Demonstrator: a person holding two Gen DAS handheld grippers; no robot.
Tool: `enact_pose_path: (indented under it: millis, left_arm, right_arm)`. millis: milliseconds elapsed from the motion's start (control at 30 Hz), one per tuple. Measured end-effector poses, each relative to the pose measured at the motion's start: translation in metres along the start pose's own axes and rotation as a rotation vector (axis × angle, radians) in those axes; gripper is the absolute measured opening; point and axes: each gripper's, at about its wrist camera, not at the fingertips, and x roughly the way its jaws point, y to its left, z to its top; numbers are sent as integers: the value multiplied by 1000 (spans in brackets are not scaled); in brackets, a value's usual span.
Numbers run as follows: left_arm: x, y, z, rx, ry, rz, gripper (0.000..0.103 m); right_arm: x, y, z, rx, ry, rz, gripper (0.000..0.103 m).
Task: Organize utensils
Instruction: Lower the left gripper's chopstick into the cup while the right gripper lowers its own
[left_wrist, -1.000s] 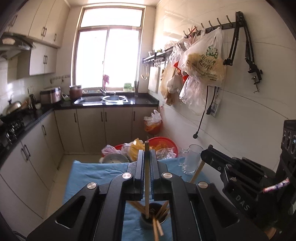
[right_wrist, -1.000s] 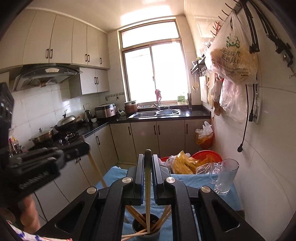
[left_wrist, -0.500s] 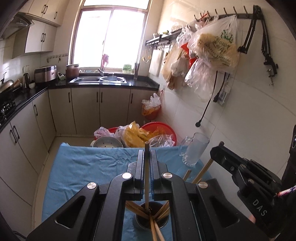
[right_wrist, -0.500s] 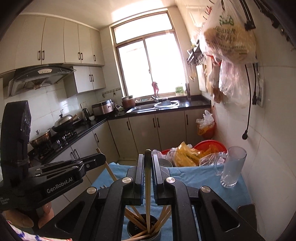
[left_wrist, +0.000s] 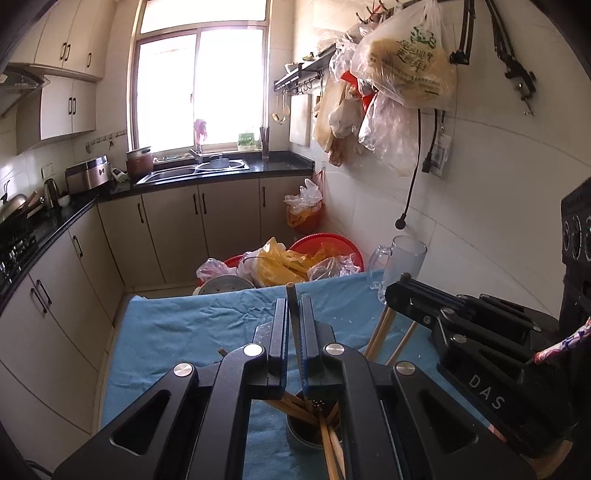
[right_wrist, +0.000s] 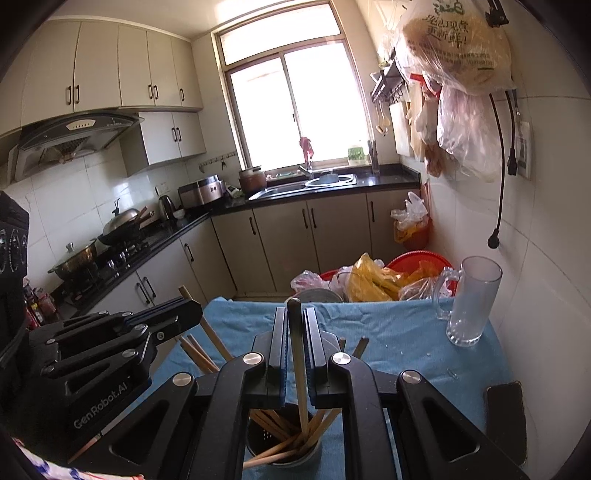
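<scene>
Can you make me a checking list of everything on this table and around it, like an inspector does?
Surface: blue cloth covering the table, wrinkled.
Job's things: chopstick holder with many chopsticks leaning inside.
Clutter: glass mug; phone at the cloth's edge.
Grippers: left gripper shut on one chopstick; right gripper shut on another chopstick, both above the holder.
Cables: black cord hanging down the wall.
Surroundings: sink, window, stove, hanging plastic bags.

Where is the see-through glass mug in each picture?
Left wrist view: the glass mug stands right of centre, on the far right corner of the blue cloth.
Right wrist view: the glass mug stands at the right edge, same corner.
Shared landmark: the red basin beyond the cloth.
</scene>
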Motion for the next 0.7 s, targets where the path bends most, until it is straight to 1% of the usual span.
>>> enact_pose_path:
  millis: [433,533,700]
  left_arm:
    - [25,6,-23,-29,67,19,5]
    - [25,6,-26,-18,58,36,5]
    - [24,7,-27,-15,56,39,5]
  right_arm:
    - [15,-7,-18,4,53,3,9]
    - [18,-7,-22,4,64,2,9]
    - [22,-7,-24,1,73,1,9]
